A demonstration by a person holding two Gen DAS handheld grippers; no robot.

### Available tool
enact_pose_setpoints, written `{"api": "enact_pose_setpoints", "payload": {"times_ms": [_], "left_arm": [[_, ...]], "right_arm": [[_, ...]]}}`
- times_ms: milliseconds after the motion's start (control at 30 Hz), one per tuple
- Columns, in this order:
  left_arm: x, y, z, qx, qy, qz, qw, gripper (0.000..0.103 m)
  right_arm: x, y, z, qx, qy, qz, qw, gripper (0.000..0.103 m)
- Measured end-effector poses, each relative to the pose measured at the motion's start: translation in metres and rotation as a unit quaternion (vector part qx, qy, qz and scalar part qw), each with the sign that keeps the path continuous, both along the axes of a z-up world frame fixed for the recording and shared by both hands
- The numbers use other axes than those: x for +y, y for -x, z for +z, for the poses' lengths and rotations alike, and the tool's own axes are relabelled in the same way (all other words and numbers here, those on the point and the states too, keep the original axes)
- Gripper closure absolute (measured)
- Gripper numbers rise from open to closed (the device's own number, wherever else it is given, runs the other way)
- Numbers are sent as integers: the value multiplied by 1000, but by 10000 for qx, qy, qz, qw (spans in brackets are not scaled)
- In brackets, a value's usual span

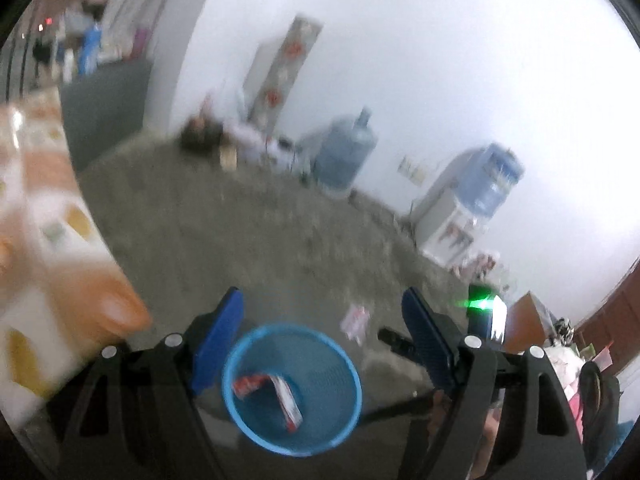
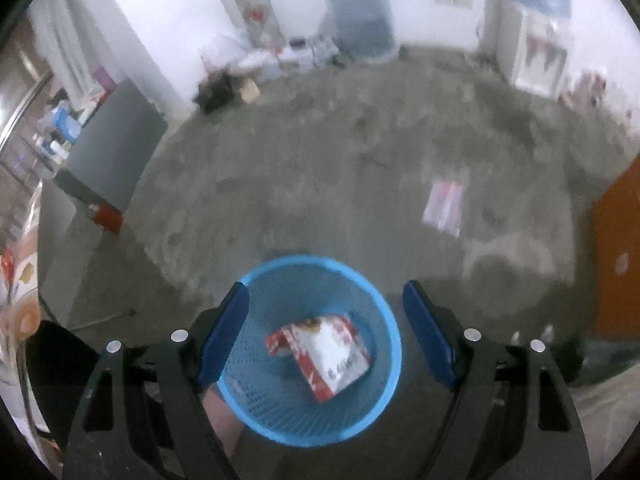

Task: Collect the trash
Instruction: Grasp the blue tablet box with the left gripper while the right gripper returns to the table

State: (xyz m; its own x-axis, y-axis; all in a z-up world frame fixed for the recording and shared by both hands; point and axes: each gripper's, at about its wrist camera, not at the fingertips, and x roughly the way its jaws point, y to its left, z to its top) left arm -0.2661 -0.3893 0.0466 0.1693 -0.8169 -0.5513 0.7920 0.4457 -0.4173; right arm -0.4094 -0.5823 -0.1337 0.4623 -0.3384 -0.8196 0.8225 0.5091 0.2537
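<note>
A blue mesh trash basket (image 1: pixel 248 432) stands on the grey floor, and it also shows in the right wrist view (image 2: pixel 276 428). A red and white wrapper (image 1: pixel 280 396) lies inside it, seen larger in the right wrist view (image 2: pixel 328 354). Another pale pink and white wrapper (image 2: pixel 444 202) lies flat on the floor beyond the basket, to the right; it shows in the left wrist view (image 1: pixel 354 320) too. My left gripper (image 1: pixel 322 308) is open and empty above the basket. My right gripper (image 2: pixel 324 300) is open and empty above the basket.
A table with an orange and white cloth (image 1: pixel 36 240) is at the left. Water jugs (image 2: pixel 360 12) and a dispenser (image 2: pixel 528 32) stand along the far white wall. A grey cabinet (image 2: pixel 108 152) is at the left, an orange-brown panel (image 2: pixel 616 256) at the right.
</note>
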Motion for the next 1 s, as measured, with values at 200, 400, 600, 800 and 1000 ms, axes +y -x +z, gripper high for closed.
{"api": "enact_pose_setpoints", "payload": {"times_ms": [200, 400, 600, 800, 1000], "left_arm": [[97, -49, 45, -661, 141, 1215, 9903, 24], [216, -124, 38, -568, -289, 2729, 9599, 24], [366, -205, -1, 1300, 1233, 3937, 9016, 19], [444, -274, -75, 2931, 2363, 4605, 8039, 19], [448, -316, -75, 2721, 2430, 4919, 7905, 28]], "right_arm": [[37, -43, 42, -573, 239, 875, 9942, 27], [90, -126, 92, -1016, 234, 2203, 9698, 26], [170, -204, 122, -1414, 442, 3545, 9233, 25], [243, -254, 147, -1399, 1167, 4470, 8758, 23], [279, -285, 160, -1459, 1586, 4840, 8481, 20]]}}
